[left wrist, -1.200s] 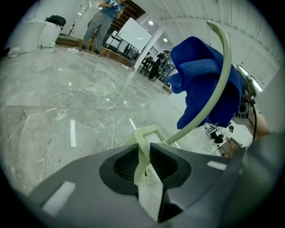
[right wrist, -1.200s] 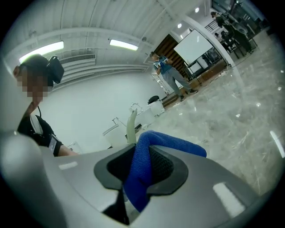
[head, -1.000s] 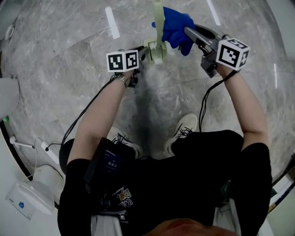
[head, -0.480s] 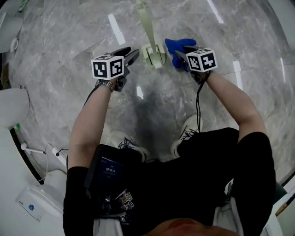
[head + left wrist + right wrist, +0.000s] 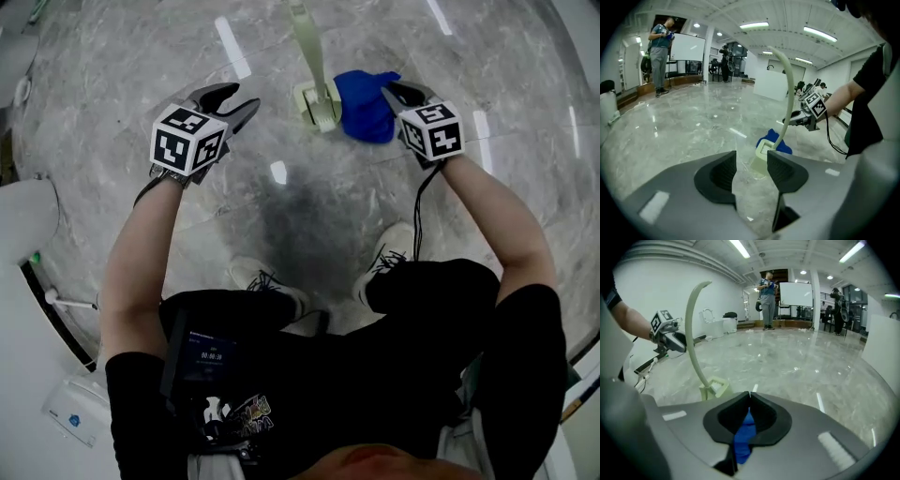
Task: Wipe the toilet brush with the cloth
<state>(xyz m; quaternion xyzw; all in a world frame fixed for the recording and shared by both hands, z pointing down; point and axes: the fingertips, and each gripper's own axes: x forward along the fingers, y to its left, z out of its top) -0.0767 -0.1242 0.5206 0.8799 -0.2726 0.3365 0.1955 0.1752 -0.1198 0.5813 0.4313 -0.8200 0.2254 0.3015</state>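
You stand on a glossy grey marble floor (image 5: 112, 84) that mirrors the strip lights (image 5: 754, 25) of the white ceiling. To your left a plain white wall (image 5: 651, 287) runs back to a whiteboard (image 5: 795, 294), where a person (image 5: 767, 298) stands near a pillar (image 5: 815, 298).

The floor (image 5: 309, 216) is polished grey marble with ceiling lights glaring off it. The pale green toilet brush (image 5: 317, 101) stands upright on it in its square base. A blue cloth (image 5: 363, 105) is bunched right against the brush on the person's right. A pair of sneakers (image 5: 265, 281) sits nearer the person, and a white toilet (image 5: 23, 220) is well off to the left.
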